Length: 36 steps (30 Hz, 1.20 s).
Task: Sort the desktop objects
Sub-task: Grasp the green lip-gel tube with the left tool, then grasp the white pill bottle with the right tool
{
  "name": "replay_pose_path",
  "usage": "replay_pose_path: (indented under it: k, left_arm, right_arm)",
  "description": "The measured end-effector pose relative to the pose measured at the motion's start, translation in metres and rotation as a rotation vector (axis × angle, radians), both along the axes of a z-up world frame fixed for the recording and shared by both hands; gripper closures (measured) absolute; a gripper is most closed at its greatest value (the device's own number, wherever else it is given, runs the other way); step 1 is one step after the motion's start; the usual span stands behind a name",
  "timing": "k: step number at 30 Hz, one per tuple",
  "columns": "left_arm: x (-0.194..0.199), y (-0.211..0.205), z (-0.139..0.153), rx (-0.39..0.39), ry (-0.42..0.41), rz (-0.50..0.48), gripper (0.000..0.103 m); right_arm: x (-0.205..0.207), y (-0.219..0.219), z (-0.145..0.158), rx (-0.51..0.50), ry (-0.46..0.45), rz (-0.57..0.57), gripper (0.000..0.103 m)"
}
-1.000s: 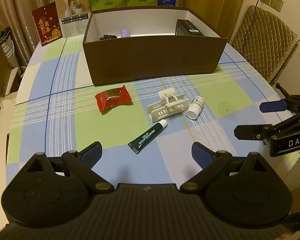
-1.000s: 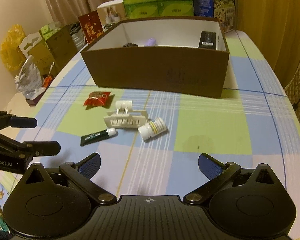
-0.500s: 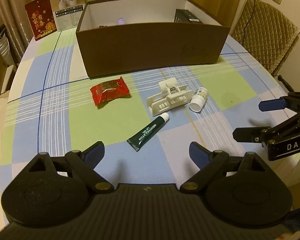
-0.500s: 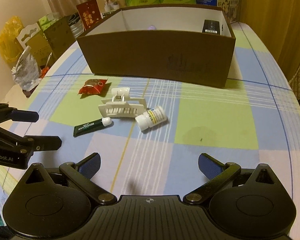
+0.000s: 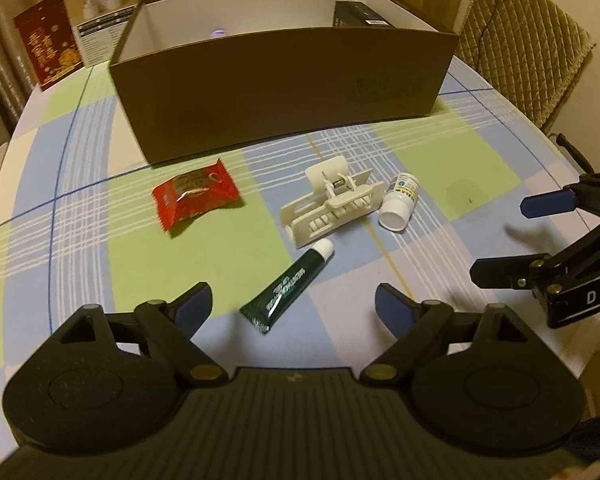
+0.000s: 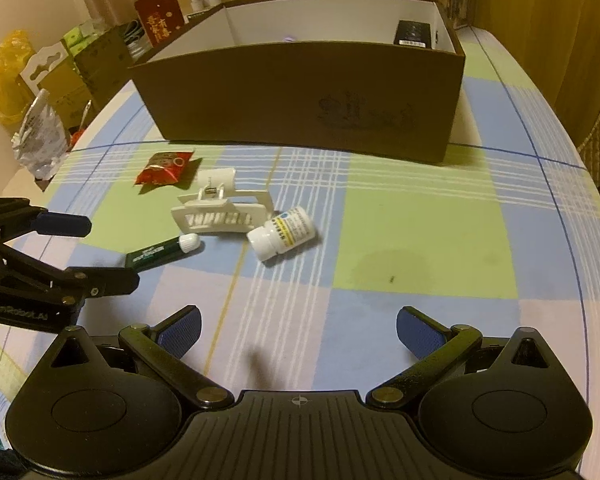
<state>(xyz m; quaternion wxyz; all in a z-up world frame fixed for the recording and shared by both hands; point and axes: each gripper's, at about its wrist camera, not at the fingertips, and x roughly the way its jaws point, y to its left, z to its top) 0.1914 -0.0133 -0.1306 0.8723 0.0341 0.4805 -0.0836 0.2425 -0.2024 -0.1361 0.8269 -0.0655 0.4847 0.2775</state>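
I am looking across the checked tablecloth [image 5: 80,264] from left to right: the red snack packet [image 5: 194,199] is lying flat nearest the brown box [image 5: 284,84], then the dark green tube [image 5: 288,290] with its white cap touching the cream hair claw [image 5: 332,206], and the white pill bottle [image 5: 400,202] is resting on its side just beside the claw. I am holding the left gripper [image 5: 294,304] spread wide and empty, low over the tube's crimped end; the right gripper [image 6: 298,330] is likewise gaping and carrying nothing, aimed nearer the bottle. Judging the tube to be my next pick, I am planning to turn the left fingers across its narrow body, away from the cap, so closing does not nudge the claw or roll the bottle, then lift it clear over the box wall.
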Motion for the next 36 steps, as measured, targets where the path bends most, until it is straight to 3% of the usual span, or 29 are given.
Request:
replay_pose_path:
  k: [10,14,17,20,23,30,36]
  left_arm:
    - [0.027,-0.006,-0.025,0.008,0.022,-0.07,0.04]
    - [0.036,-0.009,-0.034,0.025,0.049,-0.091,0.058]
    - [0.038,-0.011,-0.037,0.029,0.053,-0.099,0.065]
    - [0.038,-0.01,-0.036,0.013,0.051,-0.104,0.082]
    - [0.035,-0.007,-0.035,0.009,0.061,-0.095,0.09]
    - [0.015,0.014,-0.033,0.011,0.089,-0.008,0.09]
    - [0.007,0.052,-0.033,-0.011,0.102,0.154,0.09]
  right_arm:
    - [0.015,-0.012,-0.007,-0.001,0.031,-0.041,0.002]
    - [0.021,-0.014,-0.008,0.0,0.034,-0.047,0.002]
    - [0.025,-0.013,-0.008,-0.001,0.033,-0.042,0.002]
    - [0.027,-0.012,-0.009,-0.002,0.032,-0.032,0.002]
    - [0.029,-0.009,-0.009,-0.002,0.026,-0.018,0.002]
    - [0.035,0.0,-0.015,0.001,0.022,0.017,0.002]
    - [0.041,0.017,-0.024,0.013,-0.019,0.106,0.002]
